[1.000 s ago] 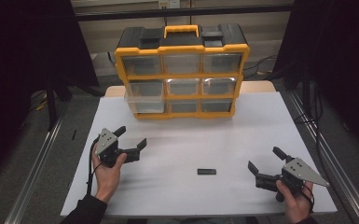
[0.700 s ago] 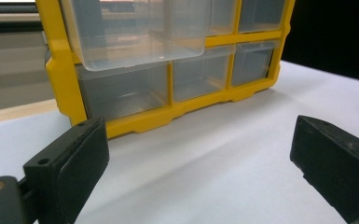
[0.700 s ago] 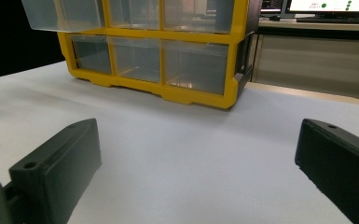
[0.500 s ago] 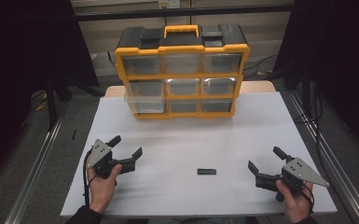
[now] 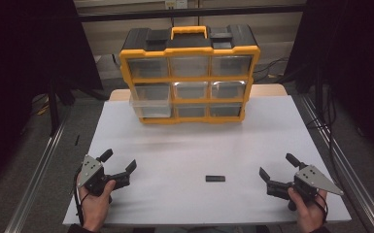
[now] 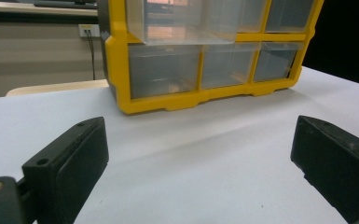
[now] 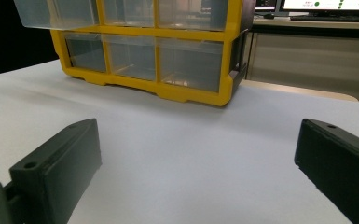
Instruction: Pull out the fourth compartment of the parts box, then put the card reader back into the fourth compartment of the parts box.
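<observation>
Two grippers, jaws wide and empty: left gripper (image 5: 118,162) and right gripper (image 5: 277,167) flank small black bar (image 5: 215,178) on table (image 5: 184,145); drawer cabinet (image 5: 189,73) stands beyond bar, middle-left drawer (image 5: 149,101) pulled out.

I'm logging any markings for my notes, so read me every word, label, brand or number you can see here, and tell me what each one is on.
No text can be read anywhere.
Yellow drawer box: no legible label or brand.
Small black piece on the white table: too small to tell.
Computer screen behind the box: coloured marks, too blurred to read.
</observation>
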